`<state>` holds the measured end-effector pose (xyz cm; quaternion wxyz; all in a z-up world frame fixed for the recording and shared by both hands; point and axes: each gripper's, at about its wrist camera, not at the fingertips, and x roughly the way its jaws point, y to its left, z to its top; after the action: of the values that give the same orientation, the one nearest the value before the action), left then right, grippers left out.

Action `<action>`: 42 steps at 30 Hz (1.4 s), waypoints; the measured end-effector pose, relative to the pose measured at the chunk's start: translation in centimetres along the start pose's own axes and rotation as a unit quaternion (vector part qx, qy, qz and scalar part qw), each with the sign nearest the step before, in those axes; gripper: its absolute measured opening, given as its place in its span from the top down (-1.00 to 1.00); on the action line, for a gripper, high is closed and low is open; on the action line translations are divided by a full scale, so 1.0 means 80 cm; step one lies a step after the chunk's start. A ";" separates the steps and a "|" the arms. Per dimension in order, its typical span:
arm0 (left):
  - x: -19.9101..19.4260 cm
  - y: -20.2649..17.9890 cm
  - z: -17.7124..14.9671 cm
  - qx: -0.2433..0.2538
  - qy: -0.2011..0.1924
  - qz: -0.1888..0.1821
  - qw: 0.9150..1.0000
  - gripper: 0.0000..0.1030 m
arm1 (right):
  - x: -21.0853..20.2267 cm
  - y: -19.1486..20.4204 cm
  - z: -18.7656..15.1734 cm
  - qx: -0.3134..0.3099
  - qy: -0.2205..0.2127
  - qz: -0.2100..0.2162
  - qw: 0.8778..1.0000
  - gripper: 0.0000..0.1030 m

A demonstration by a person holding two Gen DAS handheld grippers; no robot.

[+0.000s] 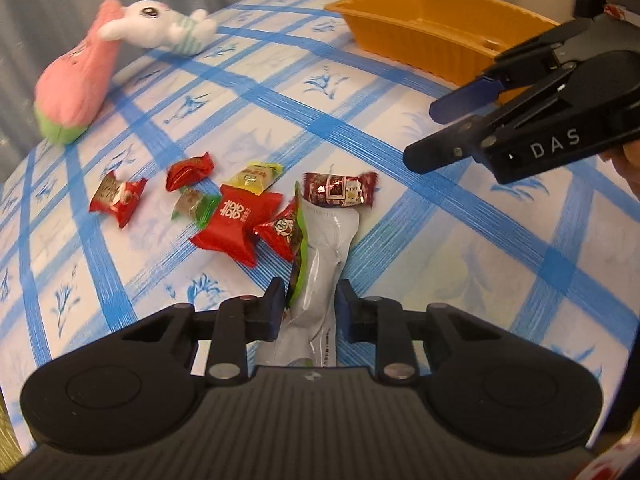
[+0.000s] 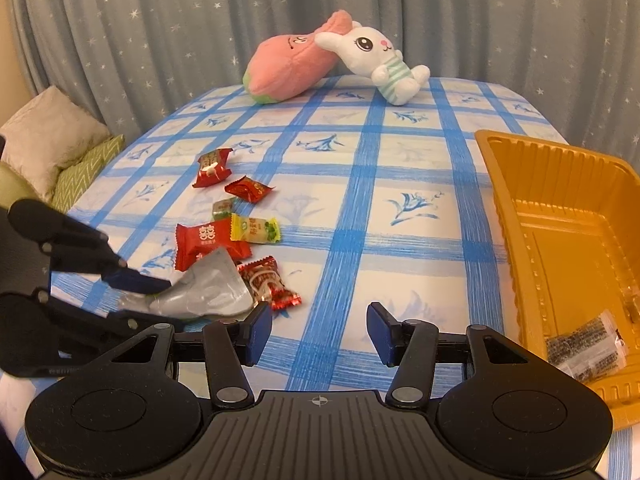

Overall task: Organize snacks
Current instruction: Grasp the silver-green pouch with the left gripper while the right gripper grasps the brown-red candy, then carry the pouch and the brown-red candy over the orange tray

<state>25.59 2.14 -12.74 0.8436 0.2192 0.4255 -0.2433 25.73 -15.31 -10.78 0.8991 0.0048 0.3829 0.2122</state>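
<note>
Left wrist view: left gripper [image 1: 307,304] pinched onto a silver pouch [image 1: 326,248], pads pressing its sides, the pouch folded up between them with a green-edged packet [image 1: 298,256] caught at the left pad. Grasp step in hand, by the look of it. Pouch lying at the near end of a heap of wrapped snacks: a big red pack [image 1: 236,224], a yellow sweet [image 1: 254,176], a brown one [image 1: 340,190], more reds to the left. Orange tray [image 1: 420,32] far off at the upper right of the checked cloth [image 1: 440,248], well apart from the heap. Right gripper [image 1: 452,132] hanging over the cloth near the tray, jaws apart, nothing between them. Next move, probably: lift clear without dragging neighbours, carry across to the tray, let go inside.

Right wrist view: right gripper [image 2: 318,332] parted over bare cloth [image 2: 360,240], empty. Left gripper [image 2: 148,296] seen side-on at the left edge, closed on the pouch [image 2: 208,288]. Shown only here: inside of the tray [image 2: 560,220], with a clear packet [image 2: 588,352] already in its near corner, so sorting partly done. Also only here: cushions [image 2: 52,140] at the left. Shown only in the other view: the pads' bite on the pouch. Plush rabbit [image 2: 380,64] and pink plush [image 2: 292,64] at the far edge, in both.
</note>
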 end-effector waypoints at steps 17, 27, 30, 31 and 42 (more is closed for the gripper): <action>-0.029 0.022 -0.034 -0.171 -0.045 0.010 0.984 0.52 | 0.051 0.025 0.017 -0.047 0.005 0.050 0.998 -0.02; -0.042 0.030 -0.038 -0.212 -0.070 0.047 0.973 0.52 | 0.081 0.036 0.013 -0.068 0.022 0.033 0.997 0.37; -0.042 0.030 -0.038 -0.219 -0.072 0.051 0.972 0.52 | 0.079 0.039 0.011 -0.076 0.019 0.026 0.997 0.53; -0.042 0.030 -0.038 -0.220 -0.072 0.051 0.971 0.52 | 0.078 0.038 0.010 -0.070 0.016 0.024 0.997 0.58; -0.059 -0.006 -0.042 -0.239 -0.080 0.056 0.966 0.52 | 0.025 0.033 0.007 -0.039 -0.015 0.007 0.999 0.59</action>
<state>20.81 4.75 -10.79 0.9150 0.0147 0.3895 -0.1040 26.31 -12.06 -11.30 0.9030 -0.0243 0.3603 0.2329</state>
